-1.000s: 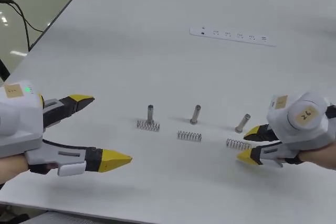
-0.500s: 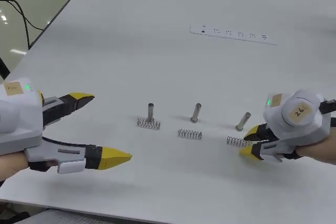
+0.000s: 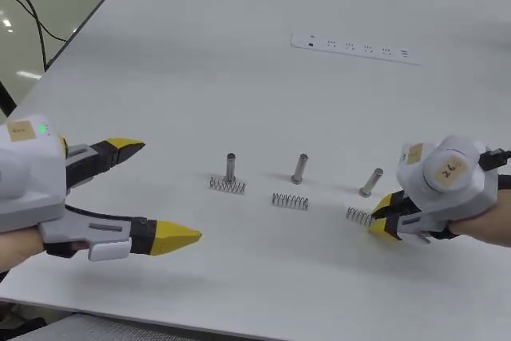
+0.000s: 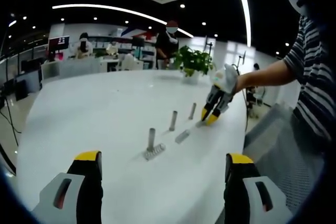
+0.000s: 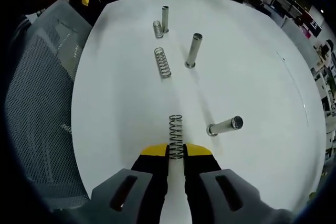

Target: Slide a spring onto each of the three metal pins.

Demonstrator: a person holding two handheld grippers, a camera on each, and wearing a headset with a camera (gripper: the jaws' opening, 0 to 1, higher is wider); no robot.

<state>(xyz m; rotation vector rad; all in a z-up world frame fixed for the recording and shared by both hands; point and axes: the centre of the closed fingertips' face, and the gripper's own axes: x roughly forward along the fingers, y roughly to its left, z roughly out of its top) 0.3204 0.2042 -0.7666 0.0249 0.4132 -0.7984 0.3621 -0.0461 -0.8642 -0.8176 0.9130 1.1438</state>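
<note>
Three short metal pins stand in a row on the white table: left pin (image 3: 231, 167), middle pin (image 3: 300, 168), right pin (image 3: 371, 182). A spring lies in front of each: left spring (image 3: 227, 185), middle spring (image 3: 289, 200), right spring (image 3: 359, 215). My right gripper (image 3: 383, 217) is down at the table with its jaws closed in on the near end of the right spring (image 5: 175, 127), beside the right pin (image 5: 224, 126). My left gripper (image 3: 156, 191) hovers wide open left of the row, holding nothing. From the left gripper view, the left pin (image 4: 151, 139) is nearest.
A white power strip (image 3: 355, 48) lies farther back on the table (image 3: 239, 77). A black cable (image 3: 32, 17) hangs off the far left edge. The table's front edge runs just below both grippers. People and a plant (image 4: 195, 61) are in the room behind.
My right gripper has dropped toward the table and narrowed its jaws onto the end of the right spring. The left gripper has stayed open in place.
</note>
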